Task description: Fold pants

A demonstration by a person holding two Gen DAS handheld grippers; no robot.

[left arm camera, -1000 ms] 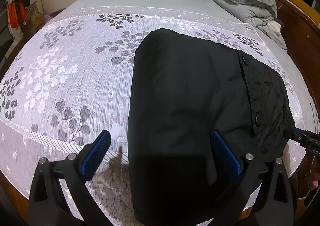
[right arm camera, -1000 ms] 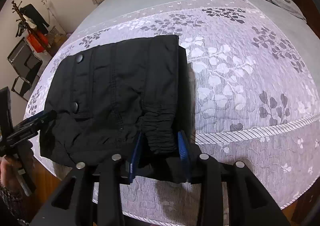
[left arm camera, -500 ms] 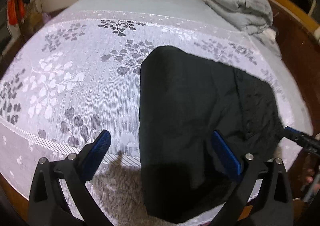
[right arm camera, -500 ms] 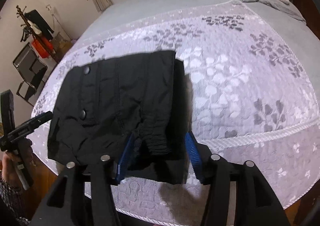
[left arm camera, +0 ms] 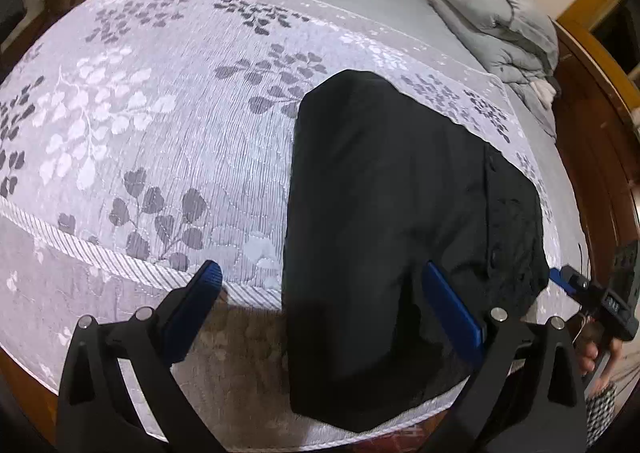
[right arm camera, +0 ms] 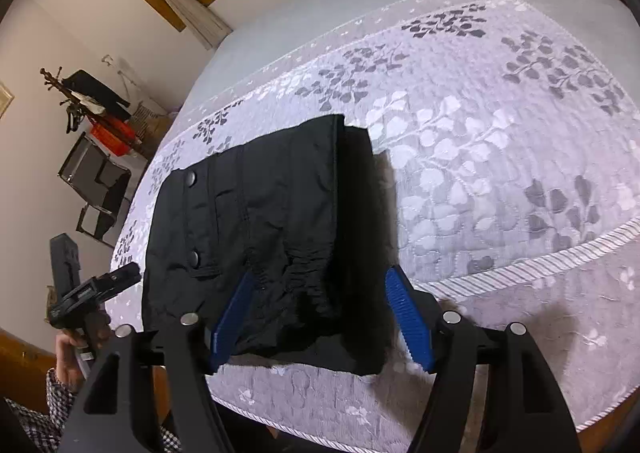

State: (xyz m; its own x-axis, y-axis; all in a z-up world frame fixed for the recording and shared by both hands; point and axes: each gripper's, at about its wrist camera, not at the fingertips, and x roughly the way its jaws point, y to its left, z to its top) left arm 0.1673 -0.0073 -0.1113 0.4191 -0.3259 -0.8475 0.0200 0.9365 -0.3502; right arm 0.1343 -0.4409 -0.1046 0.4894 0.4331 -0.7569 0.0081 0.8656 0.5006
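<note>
Black pants (left arm camera: 384, 221) lie folded into a compact rectangle at the near edge of the bed (left arm camera: 160, 141). In the right wrist view the pants (right arm camera: 272, 221) show two snap buttons and the gathered waistband toward me. My left gripper (left arm camera: 320, 277) stands open above the pants' near left edge, its blue pads clear of the cloth. My right gripper (right arm camera: 320, 285) hovers over the waistband with its jaws opening; the cloth lies between the pads, which do not press on it. Each gripper shows in the other's view, held by a hand.
A white quilt with grey leaf print covers the bed. A grey folded duvet (left arm camera: 500, 21) lies at the far right by the wooden bed frame (left arm camera: 592, 141). In the right wrist view a chair (right arm camera: 96, 189) and a clothes rack (right arm camera: 84, 101) stand by the wall.
My right gripper's jaws have spread apart and let go of the waistband. Both grippers have drawn back from the pants, which stay lying folded.
</note>
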